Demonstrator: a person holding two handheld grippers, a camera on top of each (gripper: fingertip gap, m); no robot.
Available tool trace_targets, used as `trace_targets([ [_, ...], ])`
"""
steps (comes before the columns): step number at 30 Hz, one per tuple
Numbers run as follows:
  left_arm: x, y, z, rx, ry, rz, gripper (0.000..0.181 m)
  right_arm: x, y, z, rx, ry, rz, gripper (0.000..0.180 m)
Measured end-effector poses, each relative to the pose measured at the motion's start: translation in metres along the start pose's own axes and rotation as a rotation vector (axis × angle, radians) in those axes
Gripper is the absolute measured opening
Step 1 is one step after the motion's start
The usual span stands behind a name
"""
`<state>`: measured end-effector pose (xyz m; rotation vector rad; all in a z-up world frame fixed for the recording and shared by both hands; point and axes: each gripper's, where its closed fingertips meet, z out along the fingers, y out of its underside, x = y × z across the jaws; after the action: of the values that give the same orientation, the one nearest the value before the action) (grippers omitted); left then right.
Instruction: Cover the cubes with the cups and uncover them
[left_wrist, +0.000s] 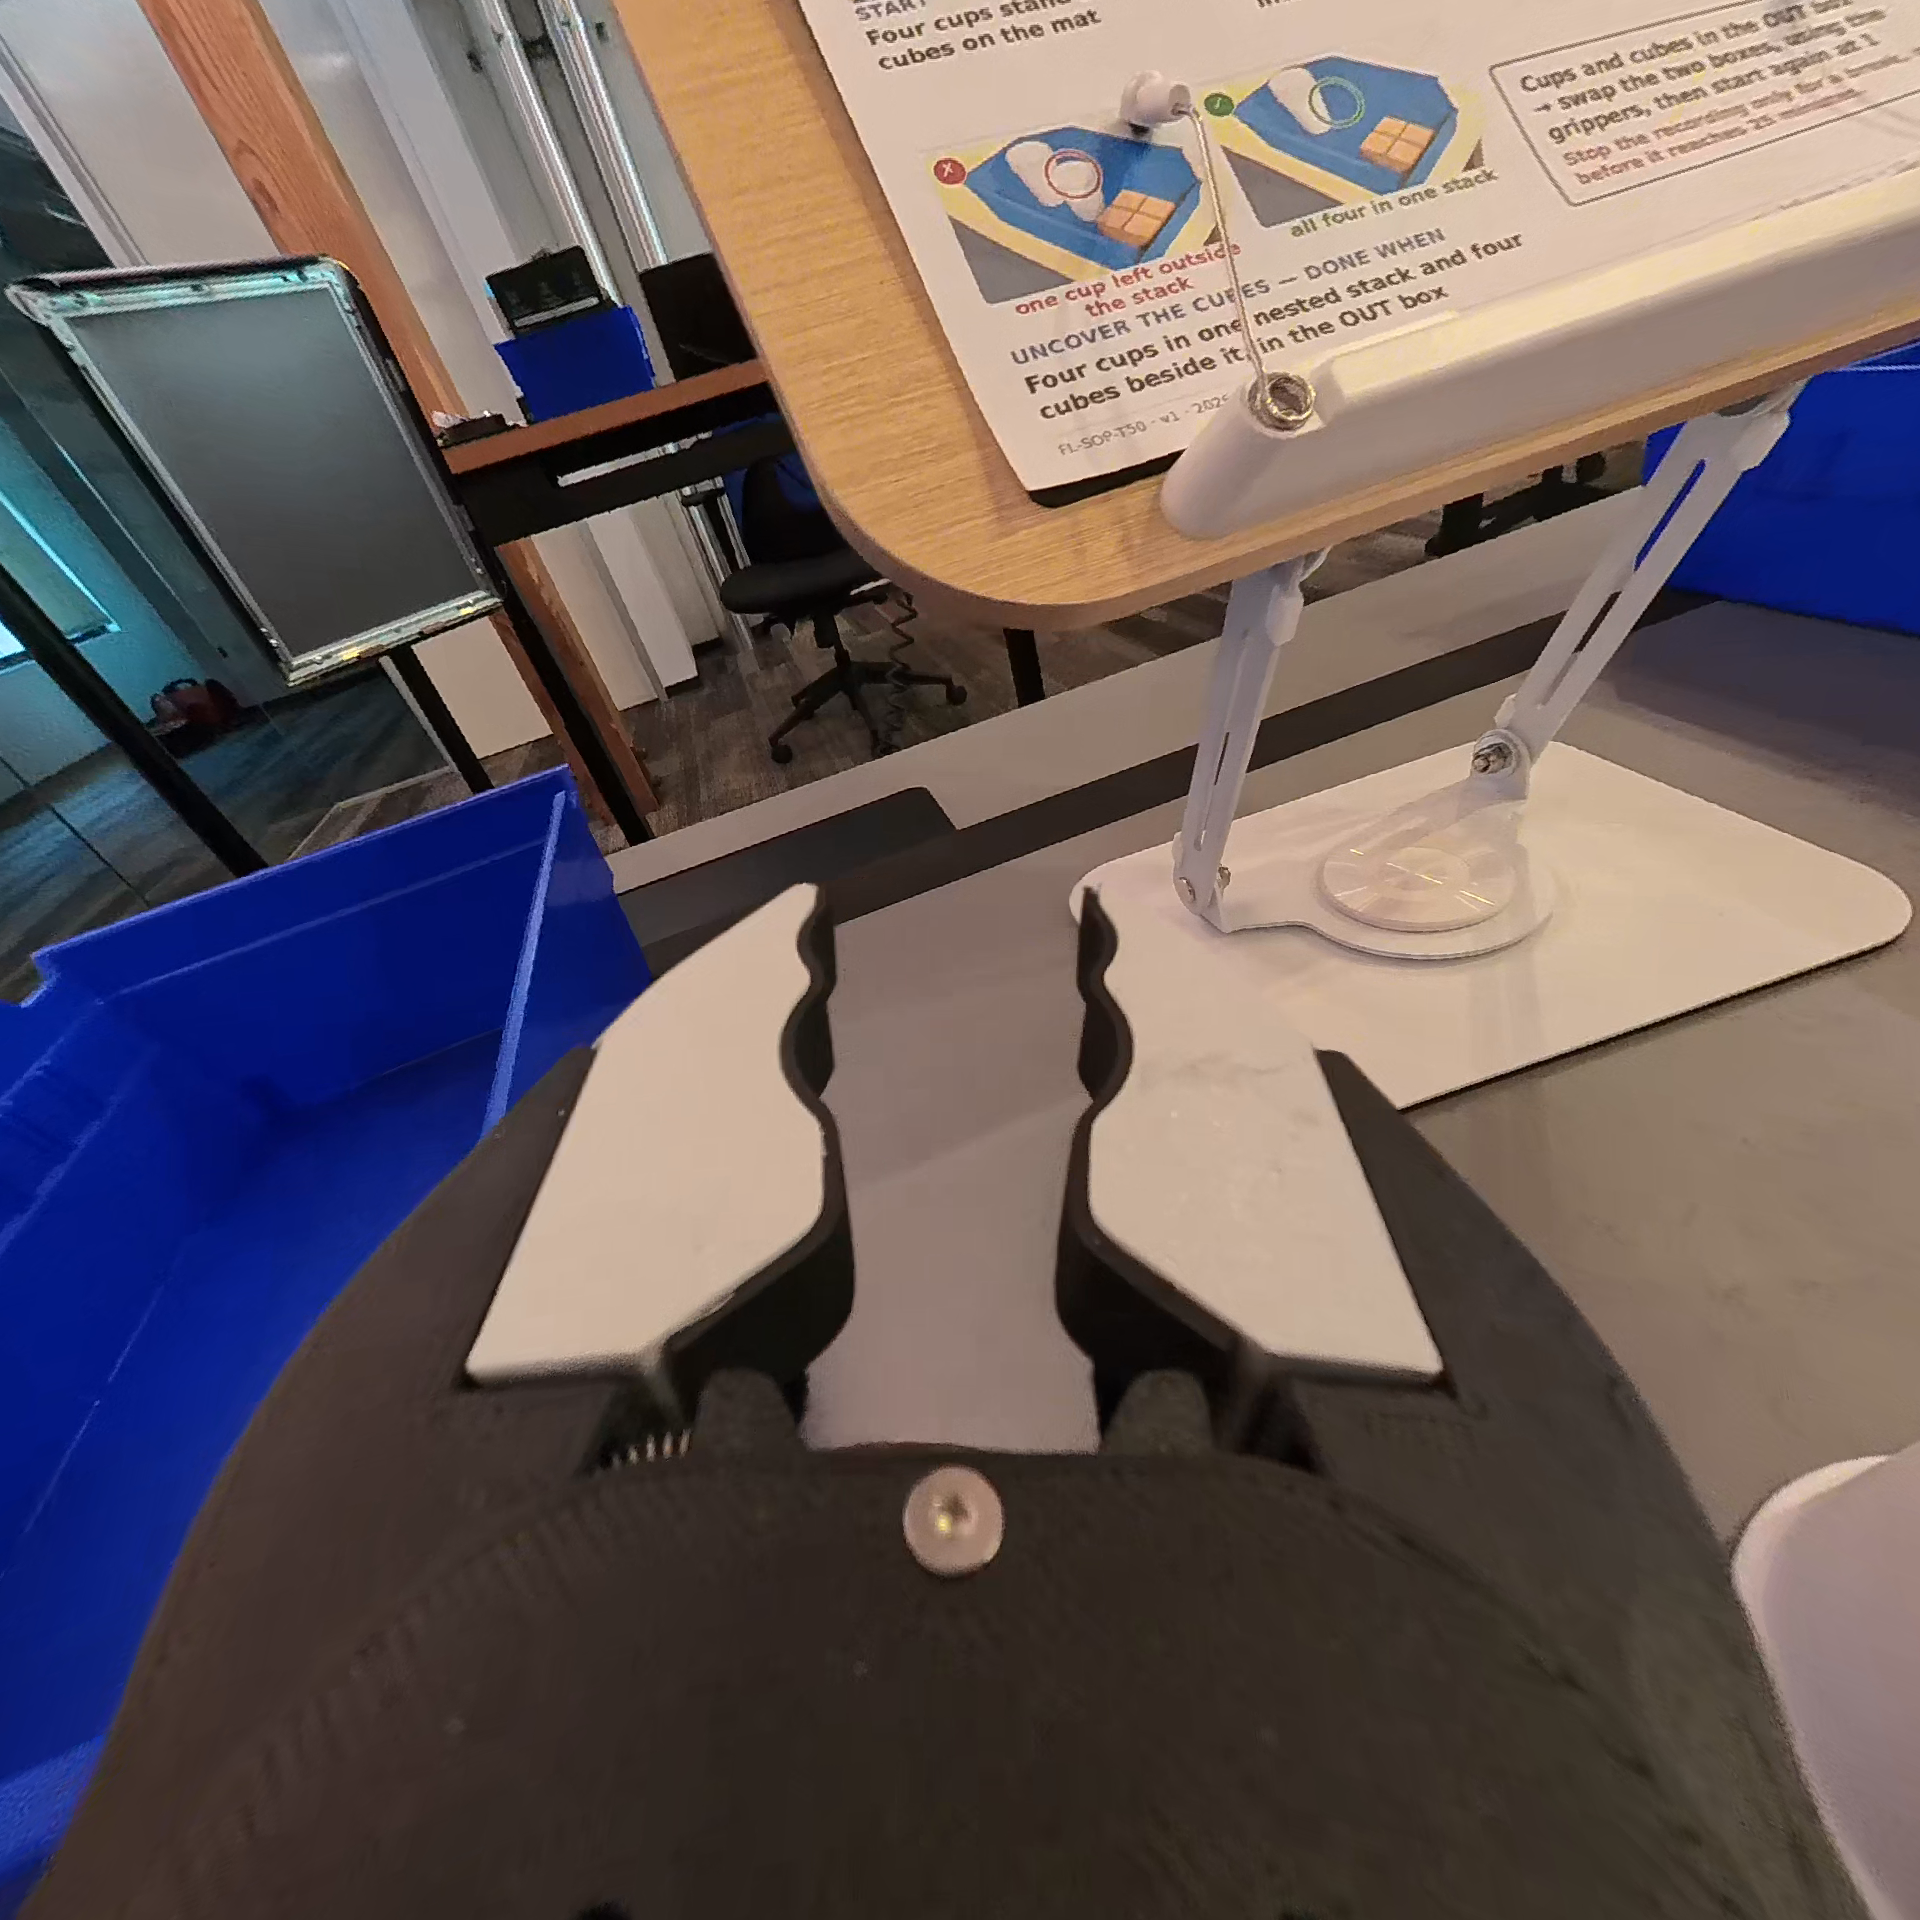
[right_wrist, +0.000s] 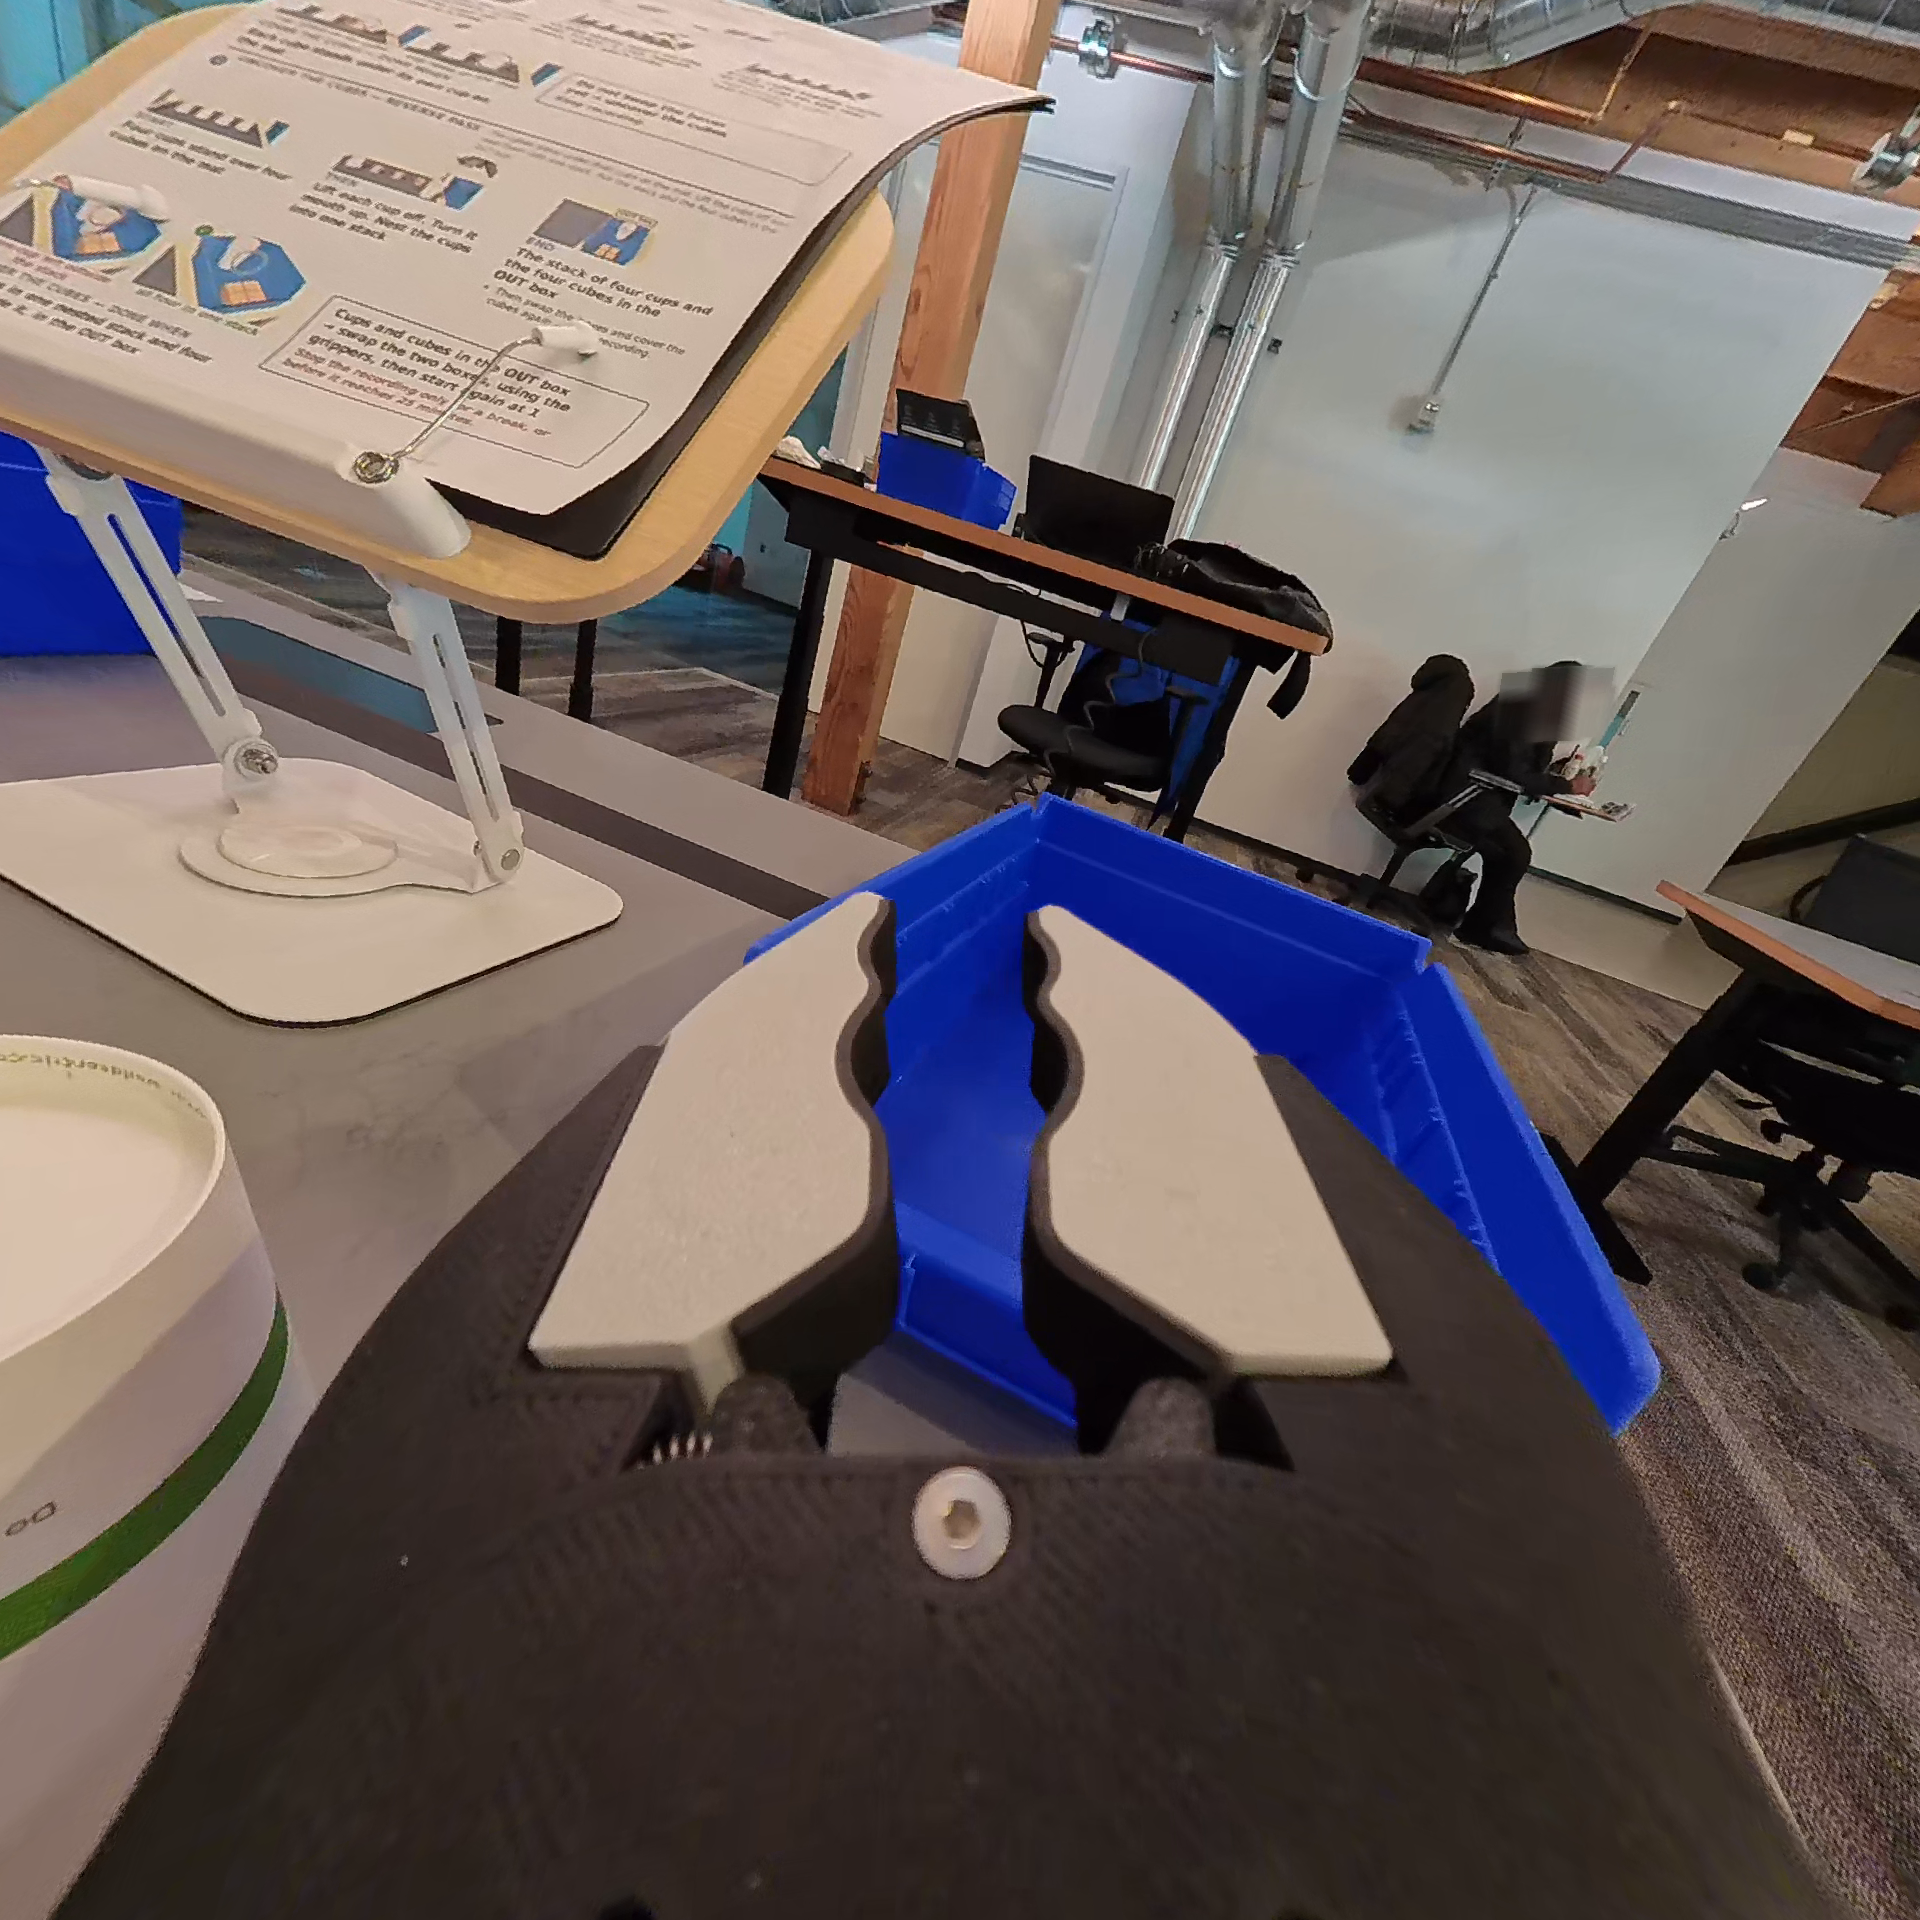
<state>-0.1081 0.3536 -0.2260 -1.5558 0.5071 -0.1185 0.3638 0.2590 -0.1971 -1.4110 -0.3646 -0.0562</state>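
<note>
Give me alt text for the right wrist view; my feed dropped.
The right hand-held gripper is open and empty, pointing over a blue bin at the grey table's edge. An upside-down white cup with a green band stands at lower left, and a tilted stand holding an instruction sheet sits behind it.

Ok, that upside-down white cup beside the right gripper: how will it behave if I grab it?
The cup looks like thin paper, so probably light and easily crushed by a hard squeeze. It stands mouth down on its wider end, so it seems unlikely to tip. Its smooth wall may slip between the pads.
</note>
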Motion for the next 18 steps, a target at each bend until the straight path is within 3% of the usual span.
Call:
trace_targets([
  [5, -0.0051, 0.0019, -0.0010, 0.000, -0.028, -0.045, 0.062, 0.0014, 0.0006, -0.0003, 0.005, 0.012, -0.007, 0.032],
  [18, -0.0033, -0.0052, 0.0003, 0.013, -0.043, 0.003, 0.068, 0.0102, -0.0003, -0.0041, 0.027, 0.009, 0.020, 0.053],
])
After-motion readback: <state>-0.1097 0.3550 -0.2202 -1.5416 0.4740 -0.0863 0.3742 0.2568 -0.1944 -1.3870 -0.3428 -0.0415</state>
